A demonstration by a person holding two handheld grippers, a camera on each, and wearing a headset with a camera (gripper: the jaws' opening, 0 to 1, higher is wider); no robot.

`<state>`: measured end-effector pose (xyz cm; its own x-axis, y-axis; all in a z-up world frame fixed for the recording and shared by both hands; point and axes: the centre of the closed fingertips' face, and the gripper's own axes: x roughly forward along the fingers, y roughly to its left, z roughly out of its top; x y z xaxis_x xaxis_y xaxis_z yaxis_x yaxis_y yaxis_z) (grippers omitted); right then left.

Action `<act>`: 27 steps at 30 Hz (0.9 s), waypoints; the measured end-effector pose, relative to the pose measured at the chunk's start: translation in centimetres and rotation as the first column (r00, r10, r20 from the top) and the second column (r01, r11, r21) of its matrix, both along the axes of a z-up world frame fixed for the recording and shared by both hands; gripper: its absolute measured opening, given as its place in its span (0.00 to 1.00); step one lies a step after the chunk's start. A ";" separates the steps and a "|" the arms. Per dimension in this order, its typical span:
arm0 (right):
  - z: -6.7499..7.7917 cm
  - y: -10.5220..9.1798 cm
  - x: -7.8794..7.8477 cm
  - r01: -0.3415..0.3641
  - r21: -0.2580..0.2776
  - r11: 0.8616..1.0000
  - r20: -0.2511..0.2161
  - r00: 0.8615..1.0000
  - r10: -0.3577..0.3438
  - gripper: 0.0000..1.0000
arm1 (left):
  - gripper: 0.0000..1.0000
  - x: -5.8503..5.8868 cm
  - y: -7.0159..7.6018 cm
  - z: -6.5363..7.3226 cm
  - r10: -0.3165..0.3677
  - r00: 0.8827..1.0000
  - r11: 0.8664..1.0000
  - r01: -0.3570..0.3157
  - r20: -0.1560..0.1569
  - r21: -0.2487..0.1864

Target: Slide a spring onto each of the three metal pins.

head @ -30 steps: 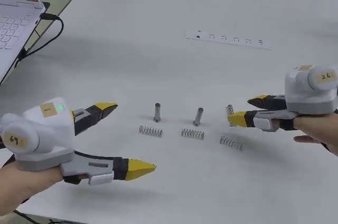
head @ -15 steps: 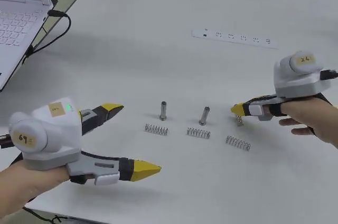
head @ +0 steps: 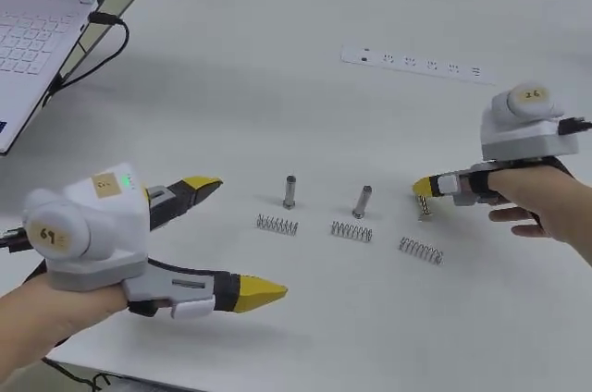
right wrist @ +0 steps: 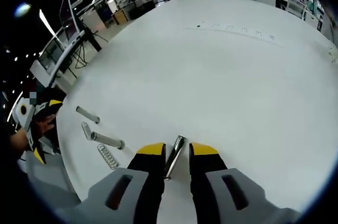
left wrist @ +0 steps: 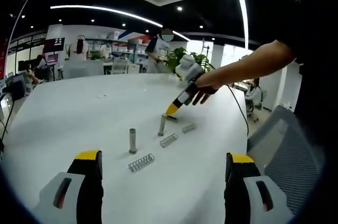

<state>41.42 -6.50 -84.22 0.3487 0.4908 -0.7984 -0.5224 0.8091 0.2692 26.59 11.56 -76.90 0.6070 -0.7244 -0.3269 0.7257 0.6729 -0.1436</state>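
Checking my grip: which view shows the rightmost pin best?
The right gripper view: the rightmost pin sits large between the right gripper's yellow tips, though contact is unclear. In the head view its lower part pokes out below the tip; in the left gripper view it is tiny and far off.

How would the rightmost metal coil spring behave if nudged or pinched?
Lying on its side on the smooth white table, the rightmost metal coil spring would probably roll. Its thin open coils likely flex under a hard pinch, and it looks light.
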 end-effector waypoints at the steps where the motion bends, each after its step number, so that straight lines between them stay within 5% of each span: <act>1: -0.1 0.1 0.0 -0.001 -0.004 1.000 0.000 1.000 0.001 0.16 | 0.94 0.0 0.0 0.0 -0.002 1.000 1.000 0.002 0.000 0.001; 12: -0.6 0.1 -0.1 -0.008 -0.065 0.998 -0.021 1.000 0.007 0.09 | 0.97 0.2 0.1 -0.1 -0.012 1.000 1.000 0.012 0.019 0.005; 27: -0.1 0.2 -0.9 0.056 -0.063 0.996 -0.055 0.997 -0.060 0.06 | 0.98 0.3 -0.4 -0.4 -0.042 0.999 0.998 0.041 0.021 0.038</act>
<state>40.53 -6.32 -84.27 0.3281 0.4208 -0.8458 -0.4593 0.8534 0.2464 26.85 11.13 -77.28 0.5837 -0.7368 -0.3412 0.7559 0.6466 -0.1030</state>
